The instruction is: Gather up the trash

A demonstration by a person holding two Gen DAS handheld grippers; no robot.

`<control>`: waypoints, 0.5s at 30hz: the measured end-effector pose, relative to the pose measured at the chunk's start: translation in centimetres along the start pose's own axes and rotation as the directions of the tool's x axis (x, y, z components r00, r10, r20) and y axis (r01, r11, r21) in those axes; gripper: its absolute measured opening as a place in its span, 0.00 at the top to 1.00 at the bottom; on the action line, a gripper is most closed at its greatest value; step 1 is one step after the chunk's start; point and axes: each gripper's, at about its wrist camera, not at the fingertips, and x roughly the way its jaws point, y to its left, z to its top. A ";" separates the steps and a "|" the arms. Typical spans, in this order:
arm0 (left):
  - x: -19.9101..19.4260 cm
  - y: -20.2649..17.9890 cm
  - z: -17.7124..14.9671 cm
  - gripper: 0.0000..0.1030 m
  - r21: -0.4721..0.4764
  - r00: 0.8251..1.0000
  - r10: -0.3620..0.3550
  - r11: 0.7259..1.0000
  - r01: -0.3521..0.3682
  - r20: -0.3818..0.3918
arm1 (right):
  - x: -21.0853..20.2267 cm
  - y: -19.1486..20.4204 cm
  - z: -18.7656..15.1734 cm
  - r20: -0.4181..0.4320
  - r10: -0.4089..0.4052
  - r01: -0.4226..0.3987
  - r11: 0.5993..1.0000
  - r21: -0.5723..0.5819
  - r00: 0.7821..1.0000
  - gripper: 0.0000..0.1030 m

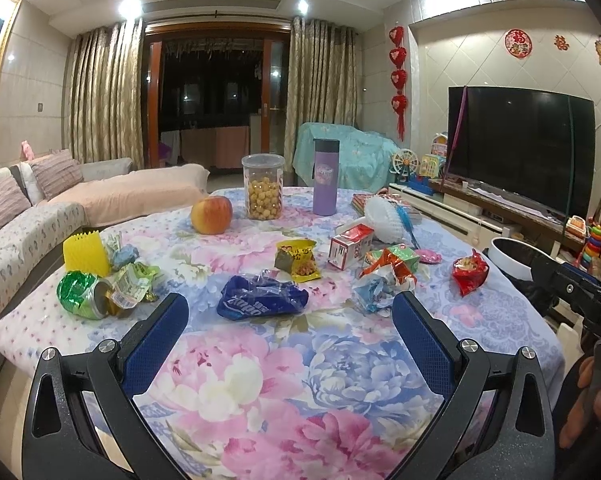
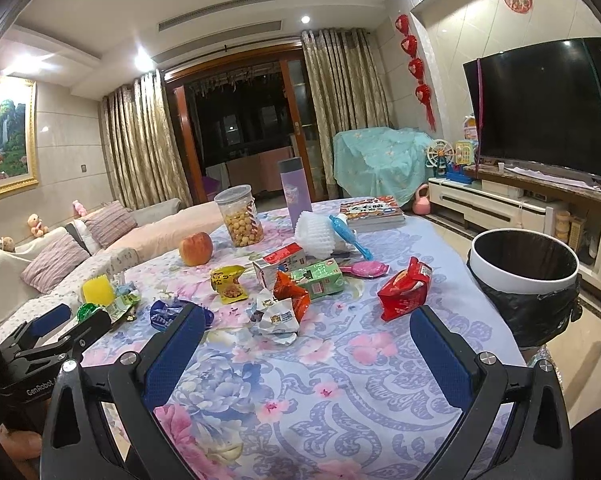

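Your left gripper hangs over the near part of the floral tablecloth, its blue-padded fingers spread wide and holding nothing. The crumpled blue wrapper lies on the cloth just beyond the fingertips, roughly centred in the gap and slightly nearer the left finger; nothing touches it.

Take that blue wrapper as your landmark. To its left lies a crushed green can on its side, shiny and dented, with torn green-and-white packets against it and a ridged yellow plastic piece behind. Beyond the wrapper sits a yellow snack packet, glossy and puffed. To its right are a wad of crumpled paper, an orange-and-green crushed carton and a small red-and-white carton. Far to its right lies a red foil bag, and past the table edge stands the bin, round, white-rimmed, lined with a black bag.

Your right gripper is likewise released, fingers far apart and empty. The paper wad lies just beyond its left finger, and the red foil bag lies just beyond its right one, neither touched.

Behind the wrapper stand an apple, a clear jar of yellow balls and a purple bottle.
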 end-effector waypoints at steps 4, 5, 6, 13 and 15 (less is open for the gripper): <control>0.3 0.2 -0.2 0.00 -0.005 1.000 0.002 1.000 -0.002 -0.008 | 0.2 0.1 -0.1 -0.006 0.007 -0.007 1.000 0.003 1.000 0.00; 0.4 0.4 -0.2 0.00 -0.007 1.000 0.003 1.000 -0.004 -0.011 | 0.3 0.1 -0.1 -0.008 0.009 -0.009 1.000 0.003 1.000 0.00; 0.6 0.5 -0.3 0.00 -0.008 1.000 0.003 1.000 -0.003 -0.016 | 0.4 0.1 -0.1 -0.010 0.010 -0.010 1.000 0.003 1.000 0.00; 2.3 1.8 -0.4 0.00 -0.038 0.997 0.015 0.999 -0.018 -0.074 | 1.3 0.4 -0.2 -0.050 0.035 -0.034 0.999 0.006 0.998 0.00; 3.0 2.1 -0.5 0.00 -0.045 0.995 0.019 0.999 -0.023 -0.094 | 1.7 0.5 -0.1 -0.061 0.040 -0.040 0.999 0.008 0.997 0.00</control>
